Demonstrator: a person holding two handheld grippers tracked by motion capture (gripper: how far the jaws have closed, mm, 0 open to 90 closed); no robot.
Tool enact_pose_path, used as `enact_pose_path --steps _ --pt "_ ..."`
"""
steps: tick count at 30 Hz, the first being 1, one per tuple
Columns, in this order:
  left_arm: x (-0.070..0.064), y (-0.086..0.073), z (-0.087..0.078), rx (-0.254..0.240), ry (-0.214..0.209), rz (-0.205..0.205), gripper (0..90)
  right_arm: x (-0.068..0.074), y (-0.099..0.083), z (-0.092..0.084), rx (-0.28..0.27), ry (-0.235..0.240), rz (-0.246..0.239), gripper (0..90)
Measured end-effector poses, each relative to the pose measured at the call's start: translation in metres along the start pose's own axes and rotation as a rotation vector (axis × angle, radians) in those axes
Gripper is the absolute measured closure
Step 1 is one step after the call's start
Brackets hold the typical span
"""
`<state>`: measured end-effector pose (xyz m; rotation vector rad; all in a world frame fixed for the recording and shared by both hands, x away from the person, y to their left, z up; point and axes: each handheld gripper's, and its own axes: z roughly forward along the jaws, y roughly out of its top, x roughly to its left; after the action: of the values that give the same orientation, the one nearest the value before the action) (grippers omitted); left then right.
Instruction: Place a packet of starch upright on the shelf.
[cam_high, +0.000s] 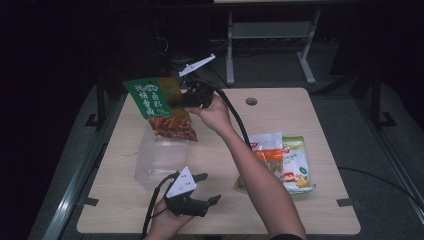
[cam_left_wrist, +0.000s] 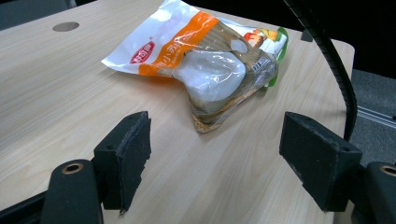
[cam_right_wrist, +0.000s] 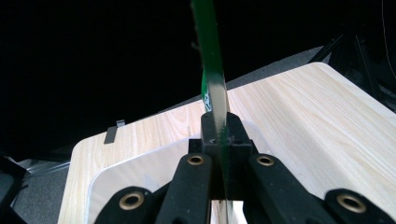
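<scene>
Nearest me my left tongs (cam_high: 206, 189) hover wide apart over the desk (cam_high: 320, 115) with nothing between them, beyond them the clear plastic bin (cam_high: 157, 162) sits empty, and above it my right tongs (cam_high: 186, 98) pinch the green snack packet (cam_high: 161, 107).

Both grippers are matte black: the left gripper (cam_high: 200, 189), near the table's (cam_high: 320, 115) front edge, carries a pale grey three-cornered plate with small dark markings on top, and a thick black cable trails from it off that edge. The right gripper (cam_high: 186, 99), above the table's far left part, bears a similar white plate and a ribbed black cable along the bare forearm. Its fingers (cam_right_wrist: 219, 135) hinge on arms with brass-coloured rivets, while the left fingers (cam_left_wrist: 123, 156) are blocky, rough-textured black pads.
</scene>
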<state>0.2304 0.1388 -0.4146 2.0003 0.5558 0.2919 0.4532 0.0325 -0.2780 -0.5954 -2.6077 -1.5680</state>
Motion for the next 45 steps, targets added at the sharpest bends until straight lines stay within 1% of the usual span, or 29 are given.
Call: enact_pose_path --steps 4,11,20,23,26,29,30,31,32,37,39,40,42,43,45 --pt "0.000 0.000 0.000 0.000 0.000 0.001 24.5 -0.003 -0.001 0.006 -0.005 0.003 0.007 90.0" --pt "0.002 0.000 -0.001 -0.003 0.006 0.011 24.6 -0.003 0.000 0.012 0.001 0.003 0.001 90.0" --pt "0.001 0.000 -0.001 -0.006 0.007 0.007 24.6 -0.003 0.001 0.020 -0.004 0.004 0.006 90.0" --pt "0.001 -0.001 -0.001 -0.005 0.009 0.008 24.5 -0.004 0.000 0.022 -0.004 0.006 0.012 90.0" --pt "0.001 -0.001 -0.001 -0.005 0.006 0.001 24.5 -0.006 -0.001 0.026 -0.008 0.007 0.016 90.0" --pt "0.001 -0.001 0.000 -0.008 0.006 -0.003 24.5 -0.009 -0.003 0.033 -0.007 0.009 0.028 90.0" --pt "0.001 -0.001 -0.001 -0.006 0.006 -0.003 24.5 -0.011 -0.004 0.035 -0.007 0.007 0.022 90.0" --pt "0.001 -0.001 -0.001 -0.005 0.006 -0.003 24.5 -0.010 -0.004 0.037 0.001 0.003 0.036 90.0" --pt "0.001 -0.001 -0.001 -0.003 0.007 -0.001 24.5 -0.012 -0.005 0.038 0.000 0.005 0.026 90.0" --pt "0.002 -0.001 -0.001 -0.007 0.009 -0.001 24.5 -0.017 -0.012 0.048 0.001 0.003 0.047 90.0" --pt "0.002 -0.001 -0.002 -0.006 0.011 0.001 24.5 -0.020 -0.016 0.051 0.001 -0.008 0.057 90.0" --pt "0.002 -0.001 -0.001 -0.006 0.011 0.000 24.5 -0.022 -0.018 0.052 -0.003 -0.010 0.055 90.0" --pt "0.002 -0.001 -0.001 -0.006 0.010 -0.001 24.5 -0.025 -0.022 0.053 -0.016 -0.014 0.068 90.0" --pt "0.002 -0.001 -0.001 -0.005 0.010 0.002 24.5 -0.027 -0.024 0.053 -0.027 -0.009 0.080 90.0" --pt "0.002 -0.001 -0.001 -0.001 0.011 0.004 24.5 -0.029 -0.029 0.053 -0.038 -0.015 0.099 90.0"
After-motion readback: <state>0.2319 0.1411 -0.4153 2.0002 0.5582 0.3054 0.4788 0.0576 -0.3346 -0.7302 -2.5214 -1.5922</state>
